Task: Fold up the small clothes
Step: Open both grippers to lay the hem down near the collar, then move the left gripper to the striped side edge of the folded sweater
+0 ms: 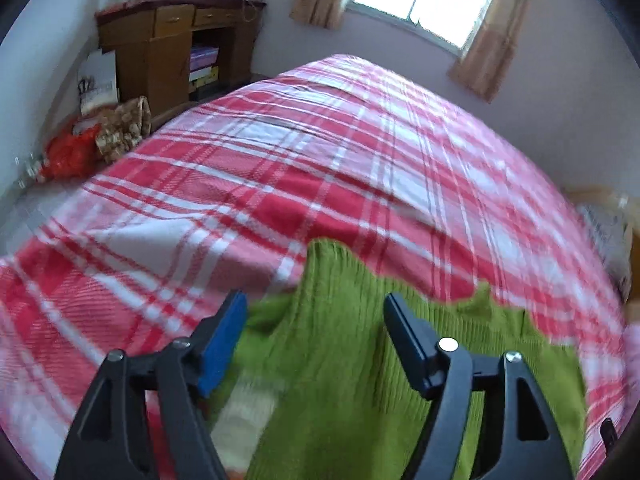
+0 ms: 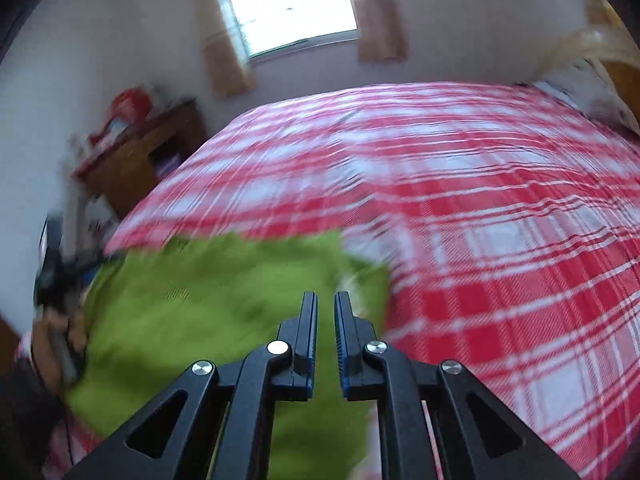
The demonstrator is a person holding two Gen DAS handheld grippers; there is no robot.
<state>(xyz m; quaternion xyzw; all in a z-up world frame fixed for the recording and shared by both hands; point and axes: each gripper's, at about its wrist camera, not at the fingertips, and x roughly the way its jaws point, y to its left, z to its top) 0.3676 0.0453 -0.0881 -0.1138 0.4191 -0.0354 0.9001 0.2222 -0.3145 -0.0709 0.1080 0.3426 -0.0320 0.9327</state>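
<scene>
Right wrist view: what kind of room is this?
Most likely a bedroom: a big bed with a red-and-white plaid cover, a curtained window behind it, and a wooden desk against the wall.
</scene>
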